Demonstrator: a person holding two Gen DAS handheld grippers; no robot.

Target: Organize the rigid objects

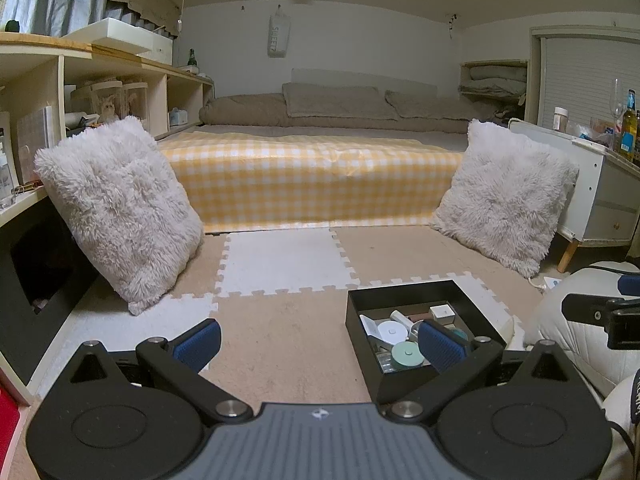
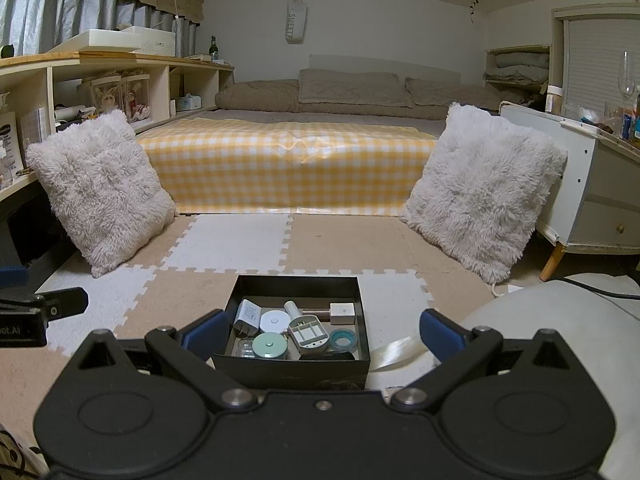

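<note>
A black open box [image 2: 292, 372] sits on the foam floor mat, straight ahead of my right gripper [image 2: 322, 336]. That gripper is open, its blue pads either side of the box's near corners and holding nothing. Inside lie a white charger plug [image 2: 248, 316], a white disc [image 2: 274, 322], a mint round tin [image 2: 268, 346], a grey plastic insert [image 2: 308, 334], a teal tape ring [image 2: 343, 338] and a white cube [image 2: 342, 313]. My left gripper [image 1: 320, 344] is open and empty, left of the box [image 1: 400, 384]; its right pad overlaps the box's interior.
Two fluffy white pillows [image 2: 100, 192] [image 2: 484, 188] lean at either side of a bed with a yellow checked cover [image 2: 288, 168]. A wooden shelf [image 1: 32, 80] runs along the left, a white cabinet [image 2: 600, 184] with bottles stands right. A white padded cushion [image 2: 540, 320] lies beside the box.
</note>
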